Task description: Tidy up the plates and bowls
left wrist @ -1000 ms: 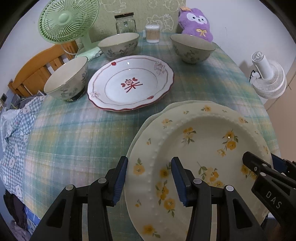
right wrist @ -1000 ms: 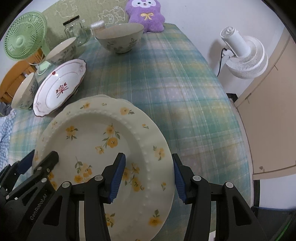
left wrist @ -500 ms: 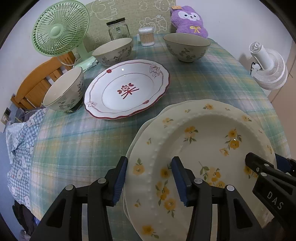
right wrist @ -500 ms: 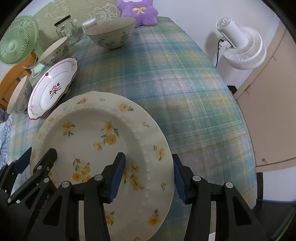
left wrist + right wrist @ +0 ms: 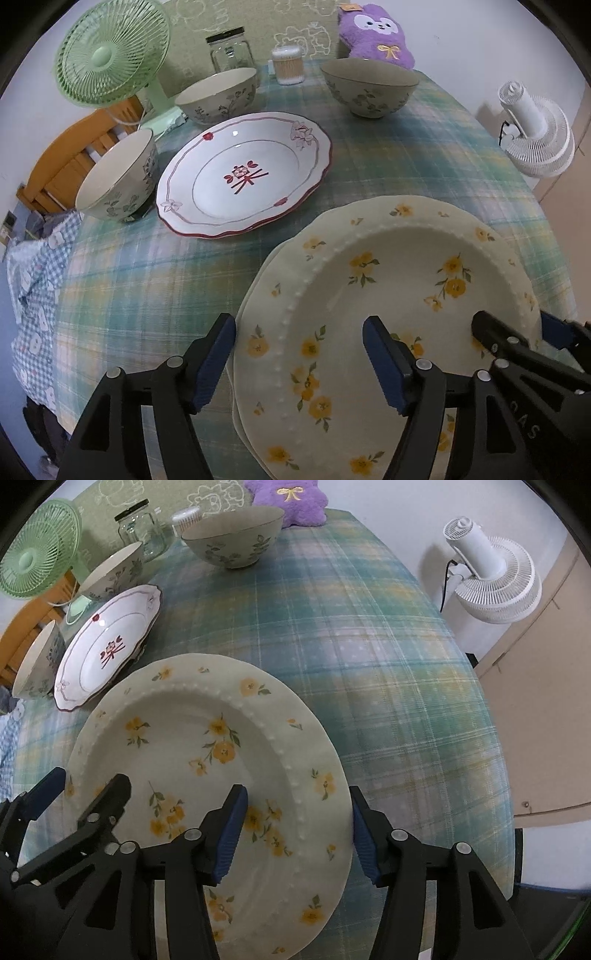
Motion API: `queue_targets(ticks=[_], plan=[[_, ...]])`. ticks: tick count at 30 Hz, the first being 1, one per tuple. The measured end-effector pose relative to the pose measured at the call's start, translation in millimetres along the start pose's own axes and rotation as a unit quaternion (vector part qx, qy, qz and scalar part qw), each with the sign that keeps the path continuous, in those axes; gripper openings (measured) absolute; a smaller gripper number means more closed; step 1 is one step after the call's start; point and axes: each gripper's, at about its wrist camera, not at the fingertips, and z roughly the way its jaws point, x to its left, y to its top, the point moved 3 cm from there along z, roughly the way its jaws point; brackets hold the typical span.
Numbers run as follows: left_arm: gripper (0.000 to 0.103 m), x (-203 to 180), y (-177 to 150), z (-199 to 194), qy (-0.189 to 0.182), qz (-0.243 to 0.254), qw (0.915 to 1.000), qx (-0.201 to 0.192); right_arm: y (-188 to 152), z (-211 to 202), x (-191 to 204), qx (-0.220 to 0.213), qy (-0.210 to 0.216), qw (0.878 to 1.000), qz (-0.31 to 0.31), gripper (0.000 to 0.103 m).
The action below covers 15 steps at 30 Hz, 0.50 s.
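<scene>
Plaid tablecloth (image 5: 140, 280) | yellow-flower plate (image 5: 399, 291) – left gripper (image 5: 299, 363) and right gripper (image 5: 295, 823) jaws apart, straddling rim

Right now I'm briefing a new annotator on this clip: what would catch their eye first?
First, the yellow-flowered plate at the near table edge, resting on another plate, with the left gripper and right gripper each open astride its rim on opposite sides. Next, the red-trimmed plate behind it to the left, then three floral bowls around it, the nearest bowl beside its left edge.
</scene>
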Motion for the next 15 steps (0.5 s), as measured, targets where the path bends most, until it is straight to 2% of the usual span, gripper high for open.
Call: queue_targets(ticks=[3,8,15], plan=[[0.077,3,2,-4,-0.012,-0.006,0.9999,-0.003,1,-1,0,0.005,-0.001,1.000,-0.002,0.060],[0.079,10,7,-21,-0.026,-0.007,0.9993,-0.026,8,-33,8,-0.051,-0.020,0.998,-0.018,0.060],[0.079,33,18,-52,-0.031,-0.026,0.9974,-0.060,16,-73,24,-0.088,0.000,0.996,-0.025,0.060]])
